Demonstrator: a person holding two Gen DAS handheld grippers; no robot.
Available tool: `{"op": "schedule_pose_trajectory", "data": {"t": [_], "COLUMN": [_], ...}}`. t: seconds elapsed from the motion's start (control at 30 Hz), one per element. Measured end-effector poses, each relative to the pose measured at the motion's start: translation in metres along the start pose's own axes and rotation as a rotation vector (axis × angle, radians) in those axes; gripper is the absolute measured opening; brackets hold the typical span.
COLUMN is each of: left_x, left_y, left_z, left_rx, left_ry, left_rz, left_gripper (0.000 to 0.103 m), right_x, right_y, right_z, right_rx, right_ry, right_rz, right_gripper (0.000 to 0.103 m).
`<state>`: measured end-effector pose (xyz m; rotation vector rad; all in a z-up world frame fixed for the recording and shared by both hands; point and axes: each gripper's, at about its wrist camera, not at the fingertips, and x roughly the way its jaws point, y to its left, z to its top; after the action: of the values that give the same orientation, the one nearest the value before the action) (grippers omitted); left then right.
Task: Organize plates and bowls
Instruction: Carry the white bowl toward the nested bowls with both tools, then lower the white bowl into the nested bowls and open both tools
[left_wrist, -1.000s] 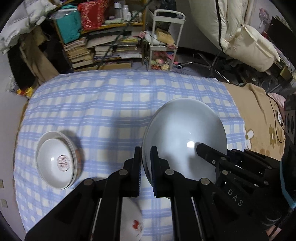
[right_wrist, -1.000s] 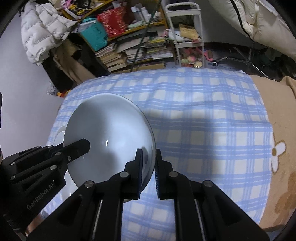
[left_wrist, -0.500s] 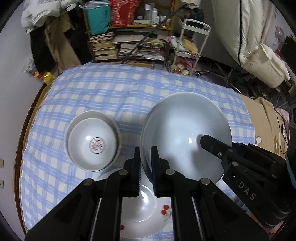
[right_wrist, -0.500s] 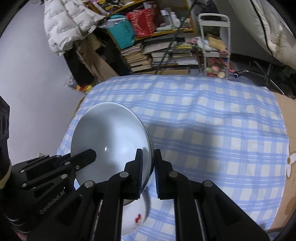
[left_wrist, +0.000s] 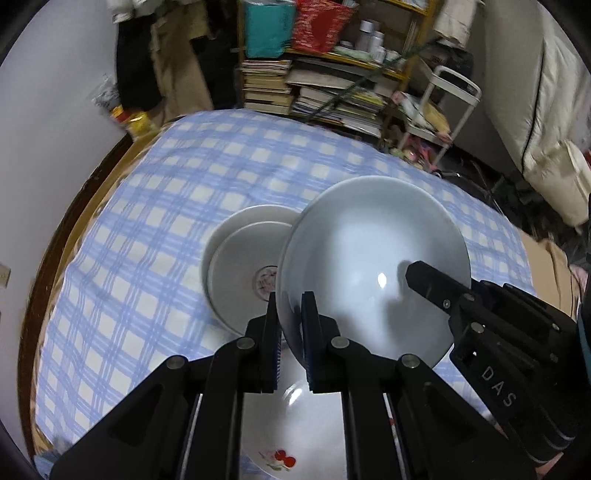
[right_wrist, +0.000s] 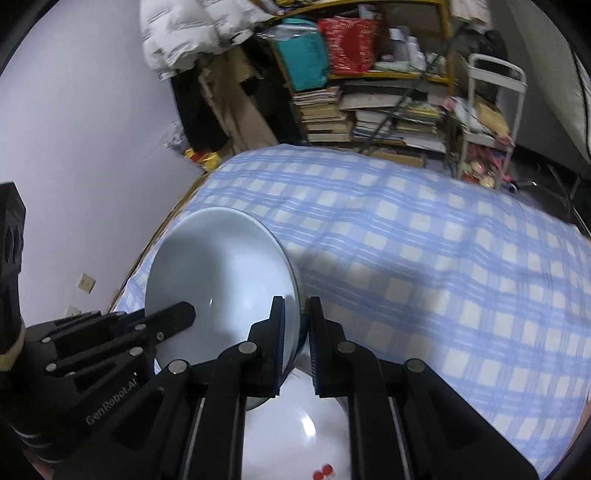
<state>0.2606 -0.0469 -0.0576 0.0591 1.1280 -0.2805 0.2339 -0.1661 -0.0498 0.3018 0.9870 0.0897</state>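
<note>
A large pale grey plate (left_wrist: 369, 266) hangs tilted above the checked table, held at two opposite rims. My left gripper (left_wrist: 290, 306) is shut on its left rim. My right gripper (right_wrist: 295, 306) is shut on the right rim of the plate (right_wrist: 221, 273). Each gripper's black fingers reach into the other's view, the right one's fingers (left_wrist: 424, 277) and the left one's fingers (right_wrist: 177, 314). A stack of white bowls (left_wrist: 240, 266) with a red mark inside sits just left of the plate, partly hidden behind it. Beneath the plate lies a white plate with red cherries (left_wrist: 291, 435).
A blue-and-white checked cloth (left_wrist: 147, 221) covers the table, and its dark wooden edge (left_wrist: 74, 206) runs close to the wall on the left. Behind stand a shelf of stacked books (left_wrist: 325, 92) and a white cart (left_wrist: 436, 110). A beige blanket (left_wrist: 546, 266) lies to the right.
Both grippers have carried the grey plate leftward across the table. The bowl stack has come from the far left to just behind the plate's rim, and the cherry plate now lies under it.
</note>
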Motion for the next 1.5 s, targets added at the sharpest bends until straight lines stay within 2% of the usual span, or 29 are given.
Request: {"op": "schedule_pose_trajectory", "data": {"t": [0.1, 0.23, 0.37, 0.53, 0.7, 1.03, 1.27, 1.4, 1.5], "left_x": [0.008, 0.021, 0.036, 0.057, 0.07, 0.072, 0.069, 0.069, 0.065], "left_y": [0.016, 0.029, 0.033, 0.039, 0.04, 0.047, 0.046, 0.051, 0.05], "left_z": [-0.001, -0.002, 0.0, -0.002, -0.005, -0.005, -0.009, -0.01, -0.009], "left_rx": [-0.049, -0.08, -0.068, -0.081, -0.058, -0.068, -0.048, -0.075, -0.066], "left_ry": [-0.028, -0.025, -0.01, 0.033, 0.044, 0.05, 0.039, 0.042, 0.021], "left_rz": [0.013, 0.023, 0.065, 0.062, 0.08, 0.071, 0.131, 0.109, 0.126], "left_gripper": [0.01, 0.01, 0.01, 0.01, 0.013, 0.013, 0.013, 0.013, 0.013], "right_x": [0.015, 0.036, 0.056, 0.077, 0.089, 0.092, 0.095, 0.097, 0.093], "right_y": [0.013, 0.018, 0.019, 0.013, 0.013, 0.017, 0.019, 0.021, 0.022], "right_z": [0.004, 0.006, 0.003, 0.0, 0.0, 0.0, -0.004, -0.007, -0.007], "right_rx": [-0.051, -0.061, -0.061, -0.045, -0.056, -0.072, -0.087, -0.093, -0.106], "right_ry": [0.002, 0.02, 0.038, 0.072, 0.07, 0.061, 0.075, 0.081, 0.071], "right_rz": [0.008, 0.039, 0.059, 0.068, 0.056, 0.078, 0.083, 0.078, 0.085], "right_gripper": [0.014, 0.014, 0.014, 0.014, 0.014, 0.014, 0.015, 0.02, 0.026]}}
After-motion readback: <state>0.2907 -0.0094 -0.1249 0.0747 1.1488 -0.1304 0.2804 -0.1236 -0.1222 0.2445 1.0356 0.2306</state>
